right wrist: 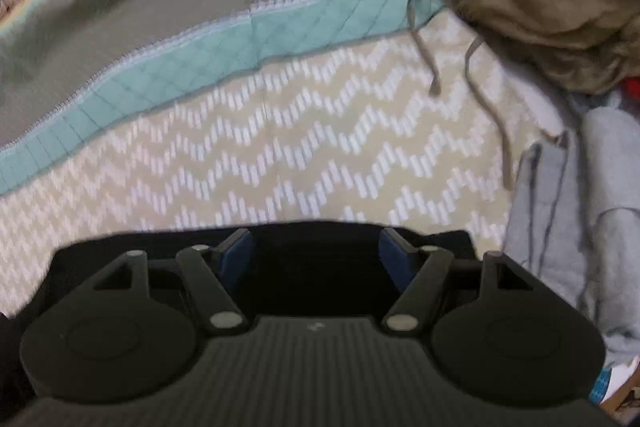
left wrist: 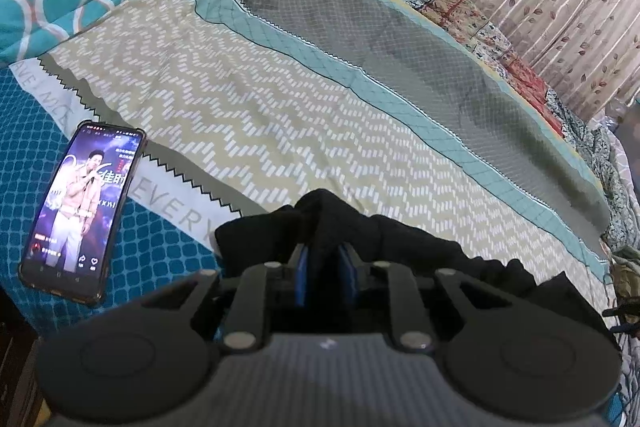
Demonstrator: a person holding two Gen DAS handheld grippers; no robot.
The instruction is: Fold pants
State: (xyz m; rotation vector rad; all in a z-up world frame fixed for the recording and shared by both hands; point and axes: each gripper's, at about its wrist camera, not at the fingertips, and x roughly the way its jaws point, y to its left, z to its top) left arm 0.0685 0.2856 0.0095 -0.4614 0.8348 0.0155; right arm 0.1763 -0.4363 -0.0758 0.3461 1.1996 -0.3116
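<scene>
Left tongs (left wrist: 324, 223) pinching black pants (left wrist: 420, 243) (bunched), right tongs (right wrist: 316, 247) agape — bedspread (left wrist: 280, 115) beneath

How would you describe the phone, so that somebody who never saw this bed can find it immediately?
Start from the bed cover with the beige zigzag band, seen from the left wrist camera. Go to its left edge, onto the dark teal dotted cloth there. The phone lies flat on that cloth, the only hard thing among fabrics, in a dark case, its screen lit with a video.
</scene>
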